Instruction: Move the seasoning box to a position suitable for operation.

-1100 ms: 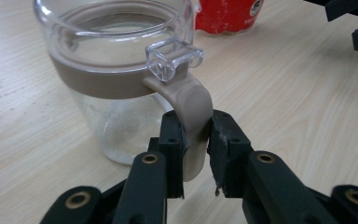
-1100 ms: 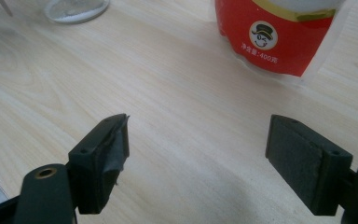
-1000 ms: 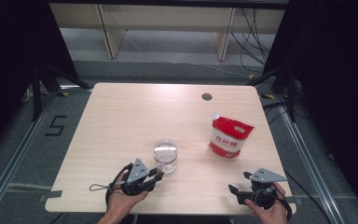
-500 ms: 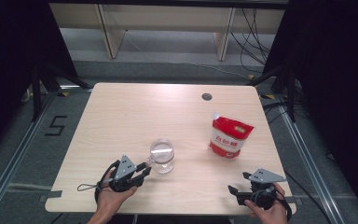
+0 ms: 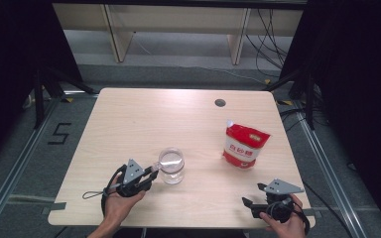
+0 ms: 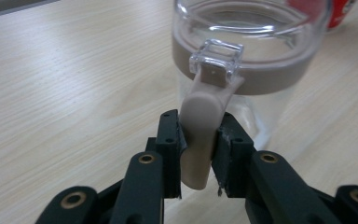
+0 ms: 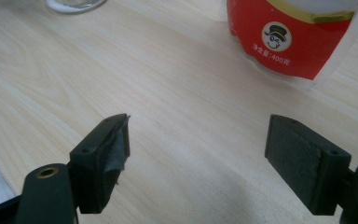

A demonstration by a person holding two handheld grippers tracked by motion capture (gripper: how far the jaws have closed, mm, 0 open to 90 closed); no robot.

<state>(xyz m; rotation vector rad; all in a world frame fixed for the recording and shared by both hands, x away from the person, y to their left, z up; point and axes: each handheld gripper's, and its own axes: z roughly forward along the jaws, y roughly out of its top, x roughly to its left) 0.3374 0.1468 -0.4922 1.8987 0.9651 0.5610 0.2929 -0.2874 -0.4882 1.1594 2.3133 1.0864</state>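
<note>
While my left tongs (image 6: 196,140) pinch the beige latch (image 6: 199,128) of the jar (image 5: 171,165), which stands near the table's (image 5: 144,119) front edge, I judge opening barely begun. My right tongs (image 7: 198,154) gape wide, short of the red pouch (image 5: 245,144).

A red pouch (image 5: 245,145) stands on the right of the wooden tabletop (image 5: 139,124) — a dark round hole (image 5: 220,103) sits near the far edge. Cables (image 5: 273,29) trail on the floor beyond.

Red pouch (image 7: 292,39): "400克" under cartoon face logo. Floor marking (image 5: 59,134): "5".
</note>
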